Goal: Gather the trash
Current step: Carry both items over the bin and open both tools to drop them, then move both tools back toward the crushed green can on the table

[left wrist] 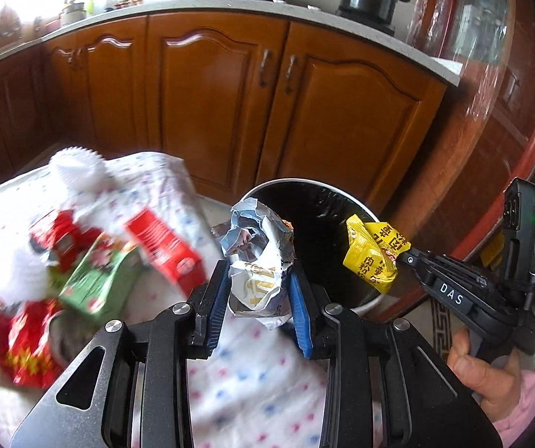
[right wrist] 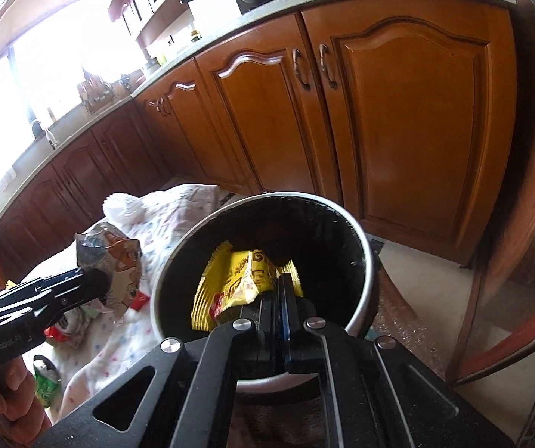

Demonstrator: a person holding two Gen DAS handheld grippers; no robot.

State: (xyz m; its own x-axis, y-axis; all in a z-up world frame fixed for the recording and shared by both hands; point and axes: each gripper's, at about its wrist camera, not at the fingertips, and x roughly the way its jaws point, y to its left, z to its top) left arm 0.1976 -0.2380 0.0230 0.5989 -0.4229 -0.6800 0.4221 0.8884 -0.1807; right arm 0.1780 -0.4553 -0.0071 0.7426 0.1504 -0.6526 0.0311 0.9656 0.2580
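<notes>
My left gripper (left wrist: 258, 287) is shut on a crumpled silver-and-white wrapper (left wrist: 256, 257), held above the table edge just left of the round bin (left wrist: 374, 300). It also shows in the right wrist view (right wrist: 93, 278), with the wrapper (right wrist: 112, 261). My right gripper (right wrist: 284, 283) is shut on a yellow snack packet (right wrist: 237, 283) and holds it over the black-lined bin (right wrist: 362, 310). In the left wrist view the right gripper (left wrist: 404, 257) holds the yellow packet (left wrist: 372, 257) above the bin mouth.
A table with a dotted white cloth (left wrist: 252, 384) carries more trash: a red box (left wrist: 166, 250), a green carton (left wrist: 95, 283), a red wrapper (left wrist: 24, 351), white paper cups (left wrist: 77, 166). Wooden cabinets (left wrist: 211, 93) stand behind; a green can (right wrist: 45, 377) lies low left.
</notes>
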